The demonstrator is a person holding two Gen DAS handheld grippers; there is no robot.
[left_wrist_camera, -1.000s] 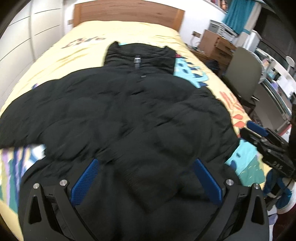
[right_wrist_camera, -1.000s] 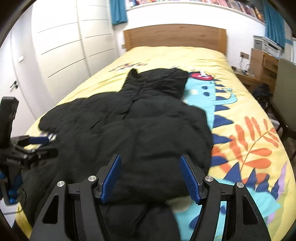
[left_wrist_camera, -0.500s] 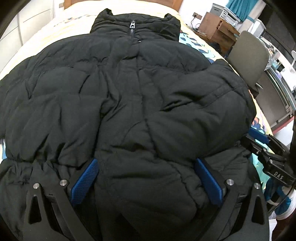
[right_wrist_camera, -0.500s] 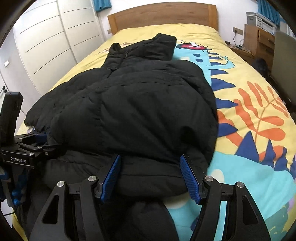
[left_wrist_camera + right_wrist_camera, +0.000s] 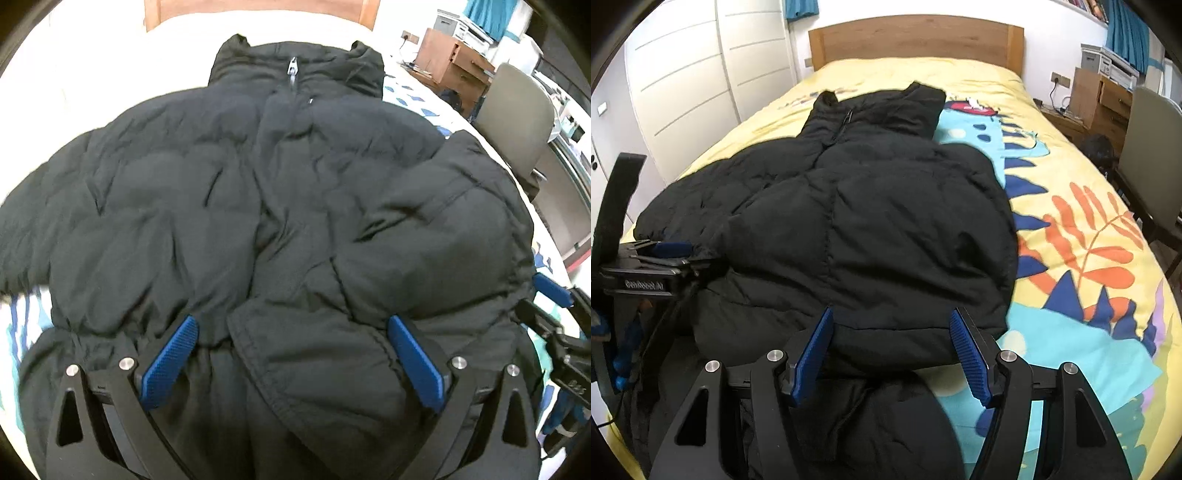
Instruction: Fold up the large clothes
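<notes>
- Black puffer jacket [image 5: 871, 229]: lies front-up on the bed [image 5: 1082, 236], collar and zip toward the wooden headboard [image 5: 916, 40]. One sleeve is folded across the chest; the hem hangs over the foot of the bed.
- Change: a second ago the jacket sat farther off in both views; both grippers have since come down close to the hem end. Judged: they are lining up to take the bottom edge for a lengthwise fold.
- Left gripper [image 5: 291, 358]: fingers spread wide, straddling a bunched fold near the hem; the pads do not visibly pinch it.
- Right gripper [image 5: 892, 350]: fingers apart, bracketing the edge of the folded sleeve; nothing clasped, as far as can be seen.
- Surroundings: patterned yellow bedspread, white wardrobe [image 5: 683, 92] on one side, chair [image 5: 1152, 155] and wooden cabinet [image 5: 1097, 96] on the other.
- Obstruction: none on the bed; the jacket's own bulk and springy padding look likely to resist a flat fold.
</notes>
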